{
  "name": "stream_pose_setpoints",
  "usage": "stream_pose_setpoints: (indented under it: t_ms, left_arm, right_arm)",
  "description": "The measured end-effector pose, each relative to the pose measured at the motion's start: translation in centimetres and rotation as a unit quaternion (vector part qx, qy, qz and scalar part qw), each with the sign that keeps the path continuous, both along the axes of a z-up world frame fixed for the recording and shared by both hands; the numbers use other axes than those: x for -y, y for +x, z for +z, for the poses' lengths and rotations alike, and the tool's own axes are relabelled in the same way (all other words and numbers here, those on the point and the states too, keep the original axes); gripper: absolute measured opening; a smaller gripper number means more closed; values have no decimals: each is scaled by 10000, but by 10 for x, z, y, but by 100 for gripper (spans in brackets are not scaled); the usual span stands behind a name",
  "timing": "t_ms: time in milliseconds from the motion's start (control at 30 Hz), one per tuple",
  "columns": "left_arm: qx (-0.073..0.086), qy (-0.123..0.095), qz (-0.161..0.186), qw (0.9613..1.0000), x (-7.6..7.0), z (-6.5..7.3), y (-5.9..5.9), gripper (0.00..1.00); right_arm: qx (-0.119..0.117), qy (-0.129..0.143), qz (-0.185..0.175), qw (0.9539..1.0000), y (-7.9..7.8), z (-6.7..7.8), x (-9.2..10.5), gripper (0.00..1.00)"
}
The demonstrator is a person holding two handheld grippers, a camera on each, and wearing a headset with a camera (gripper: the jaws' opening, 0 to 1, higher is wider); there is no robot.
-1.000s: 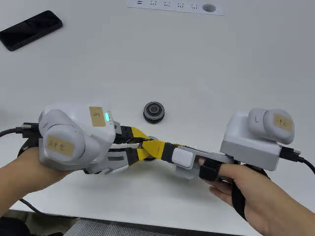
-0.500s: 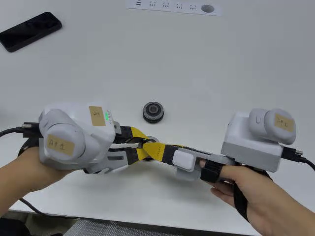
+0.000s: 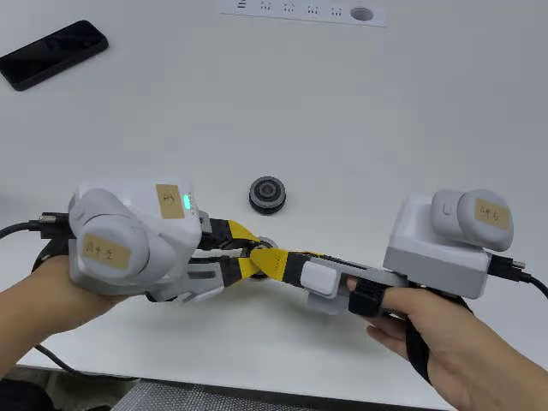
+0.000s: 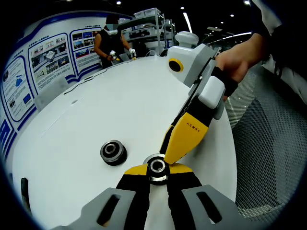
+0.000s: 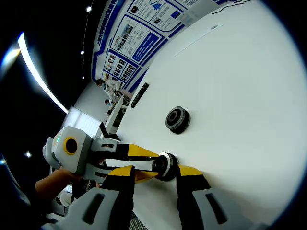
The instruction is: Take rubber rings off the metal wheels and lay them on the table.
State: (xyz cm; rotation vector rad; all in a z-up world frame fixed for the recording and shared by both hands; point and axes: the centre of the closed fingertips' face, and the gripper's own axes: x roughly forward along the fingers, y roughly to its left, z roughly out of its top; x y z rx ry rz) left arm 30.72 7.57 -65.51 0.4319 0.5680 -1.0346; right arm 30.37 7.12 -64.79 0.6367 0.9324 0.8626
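A small metal wheel (image 4: 157,168) with a black rubber ring sits just above the white table, clamped across its width between my left gripper's (image 4: 158,169) yellow tips. My right gripper (image 5: 156,171) reaches in from the opposite side, and its yellow fingers (image 4: 186,135) close on the same wheel's (image 5: 166,166) rim. In the head view both grippers meet at this wheel (image 3: 259,248), the left gripper (image 3: 247,255) from the left and the right gripper (image 3: 264,259) from the right. A second wheel (image 3: 267,194) with its black ring on lies flat on the table a little farther away.
A black phone (image 3: 53,52) lies at the far left of the white table (image 3: 385,120). A white power strip (image 3: 304,12) runs along the far edge. The table's near edge is just below my hands. A person stands far off behind the table (image 4: 108,40).
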Motion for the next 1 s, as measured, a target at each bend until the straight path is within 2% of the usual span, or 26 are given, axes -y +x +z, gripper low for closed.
stream_pose_setpoints:
  t_ms: [400,833,1000]
  left_arm:
    - [1,21,-21,10000,1,1,0,12]
    - [-18,63,-99,9999,1,1,0,12]
    - [-36,128,-224,9997,1,1,-1,12]
  right_arm:
    - [7,-21,55,10000,-3,0,-2,38]
    - [-156,-138,29,9998,-6,3,-6,42]
    - [-86,-213,-12,9997,-7,4,-8,46]
